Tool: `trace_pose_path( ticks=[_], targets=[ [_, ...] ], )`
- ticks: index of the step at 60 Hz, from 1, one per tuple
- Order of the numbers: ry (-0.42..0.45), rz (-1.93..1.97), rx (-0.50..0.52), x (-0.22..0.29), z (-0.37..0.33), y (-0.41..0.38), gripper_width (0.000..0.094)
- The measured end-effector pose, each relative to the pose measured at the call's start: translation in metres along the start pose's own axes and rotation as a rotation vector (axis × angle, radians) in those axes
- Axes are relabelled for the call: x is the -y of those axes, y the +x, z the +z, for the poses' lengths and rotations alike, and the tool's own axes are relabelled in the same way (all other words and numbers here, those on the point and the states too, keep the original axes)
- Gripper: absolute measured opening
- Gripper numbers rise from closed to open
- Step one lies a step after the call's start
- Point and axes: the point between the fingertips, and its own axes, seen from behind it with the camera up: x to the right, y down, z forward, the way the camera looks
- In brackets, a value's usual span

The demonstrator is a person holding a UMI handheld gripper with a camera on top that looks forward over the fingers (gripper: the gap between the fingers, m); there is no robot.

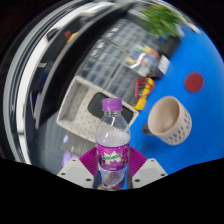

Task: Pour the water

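Observation:
A clear plastic water bottle (113, 135) with a purple cap and a purple label stands between my fingers. My gripper (112, 162) is shut on it, and the magenta pads (88, 160) press on its lower body from both sides. The cap is on. Just ahead and to the right of the bottle, a pale ribbed cup (170, 121) with a brown inside stands on the blue table (205, 60). The whole scene appears tilted.
A red round object (194, 81) lies on the blue table beyond the cup. A green plant (160, 18) is farther back. A white crate-like object (85, 102) sits beyond the bottle to the left, with small orange items (143, 92) near the table's edge.

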Motion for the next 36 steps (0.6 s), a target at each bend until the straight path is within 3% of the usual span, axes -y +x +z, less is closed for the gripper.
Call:
trace_pose_path(
  ticks=[19,36],
  targets=[
    [-0.002,0.656,0.0,0.016,0.016,0.006,0.0381],
    [-0.031,0.976,0.014,0.023,0.025,0.003,0.0384]
  ],
)
